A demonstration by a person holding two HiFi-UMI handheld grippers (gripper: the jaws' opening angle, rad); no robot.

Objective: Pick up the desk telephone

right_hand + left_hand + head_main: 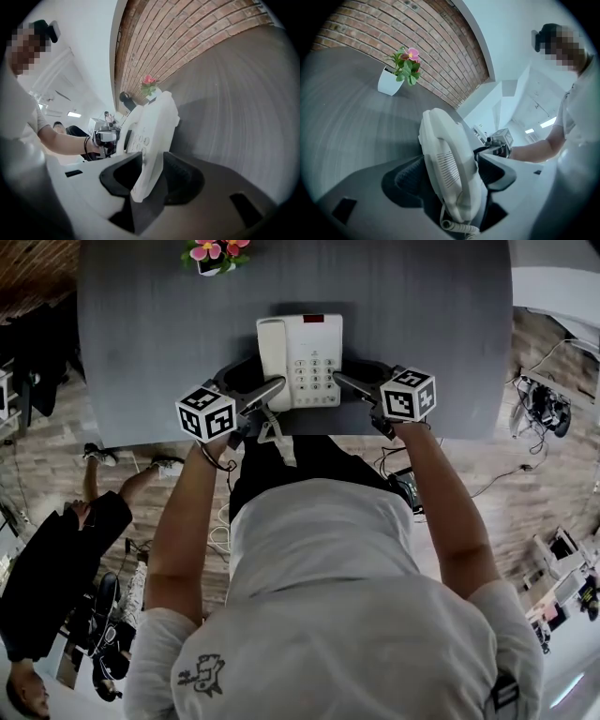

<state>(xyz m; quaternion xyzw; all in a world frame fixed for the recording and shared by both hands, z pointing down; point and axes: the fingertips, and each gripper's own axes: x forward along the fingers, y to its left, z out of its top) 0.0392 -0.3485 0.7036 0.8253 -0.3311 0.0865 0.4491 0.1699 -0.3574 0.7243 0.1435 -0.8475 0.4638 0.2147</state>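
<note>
Grey tabletop (141, 334), seen from above. At left, the left tongs (270, 395) reach in over the near edge to the left flank of the white desk telephone (314, 357). Their own view shows the handset (450, 168) standing between the jaws with a pad against each side: pinched. A coiled cord (459, 228) hangs out just below that grip. A small white pot (214, 257) with pink flowers stands at the far edge, well apart from the telephone. The telephone lies close to the near edge, about midway along it, handset on its left side, keypad beside that. At right, the right tongs (349, 385) are closed on the telephone's right rim, one pad on the keypad face, the other on its back.
</note>
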